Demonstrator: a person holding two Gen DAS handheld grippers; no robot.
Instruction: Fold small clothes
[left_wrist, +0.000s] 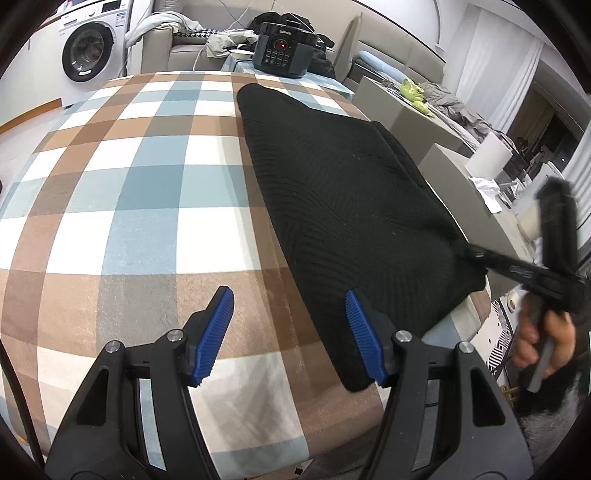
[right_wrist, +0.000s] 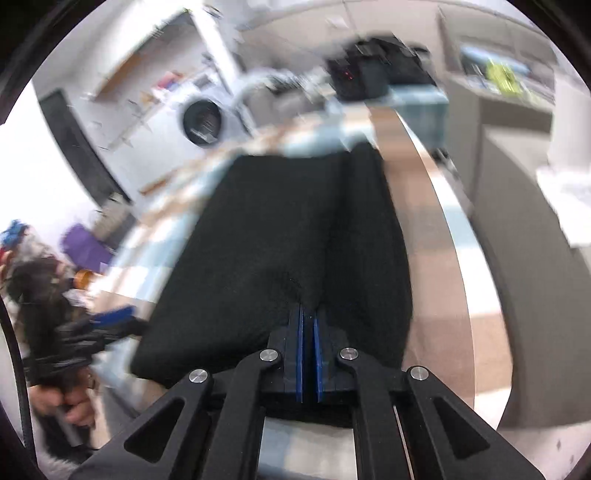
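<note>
A black ribbed knit garment (left_wrist: 343, 192) lies folded in a long strip on the checked tablecloth (left_wrist: 129, 184), near the table's right edge. My left gripper (left_wrist: 288, 295) hovers open over the garment's near left corner. Its right finger (left_wrist: 364, 332) is over the fabric and its left finger (left_wrist: 214, 332) is over bare cloth, with nothing gripped. My right gripper (right_wrist: 307, 308) is shut, its blue pads pinching the near edge of the garment (right_wrist: 280, 229), where the fabric puckers. In the left wrist view the right gripper (left_wrist: 471, 254) reaches the garment's right edge, held by a hand (left_wrist: 543, 343).
A black pressure cooker (left_wrist: 284, 50) stands at the table's far end. A washing machine (left_wrist: 86, 51) is at the back left. Grey cabinets (left_wrist: 406, 122) run close along the table's right side. The right wrist view is blurred; the left gripper (right_wrist: 110, 317) shows at its lower left.
</note>
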